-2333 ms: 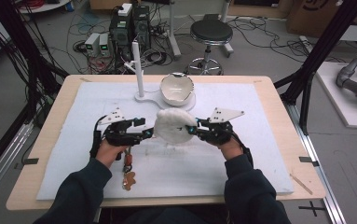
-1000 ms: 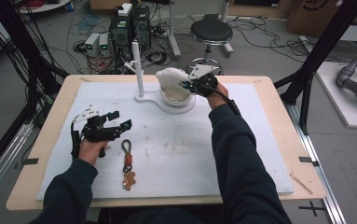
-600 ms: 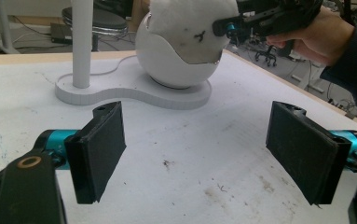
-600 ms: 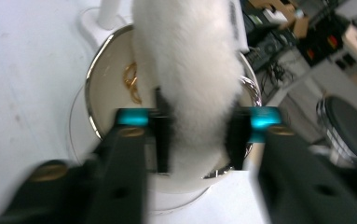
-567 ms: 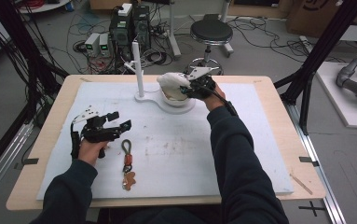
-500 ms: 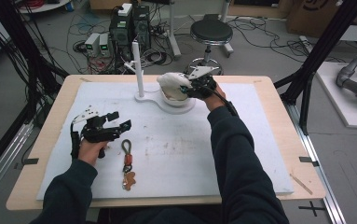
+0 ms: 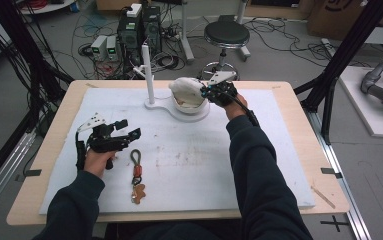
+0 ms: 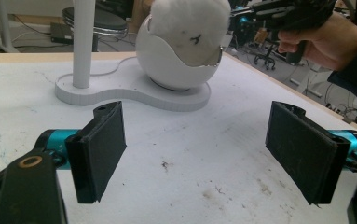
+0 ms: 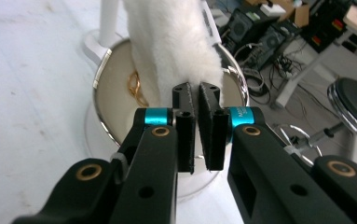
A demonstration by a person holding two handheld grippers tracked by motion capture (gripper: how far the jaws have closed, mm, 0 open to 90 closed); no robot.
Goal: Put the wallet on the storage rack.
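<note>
A white fluffy cloth [image 7: 186, 87] lies bunched over a white egg-shaped bowl [image 7: 191, 107] at the back of the mat. My right gripper [image 7: 206, 91] reaches it from the right. In the right gripper view its jaws [image 9: 195, 91] have just been closing and are shut on the cloth's edge [image 9: 167, 42] above the bowl [image 9: 111, 107]. My left gripper [image 7: 129, 129] rests open near the mat's left side, with nothing between its jaws [image 8: 204, 149]. From there the cloth [image 8: 190, 28] and the bowl [image 8: 167, 70] are straight ahead.
A white post [image 7: 149, 75] stands on the same flat base as the bowl, just to its left. A keychain [image 7: 137, 177] with a loop and a brown charm lies on the mat beside my left hand. A gold ring-like piece [image 9: 136, 88] lies inside the bowl.
My right gripper carried the fluffy cloth from the mat's middle back to the bowl. My left gripper let go and drew away to the left. Over the last second both hands barely moved.
</note>
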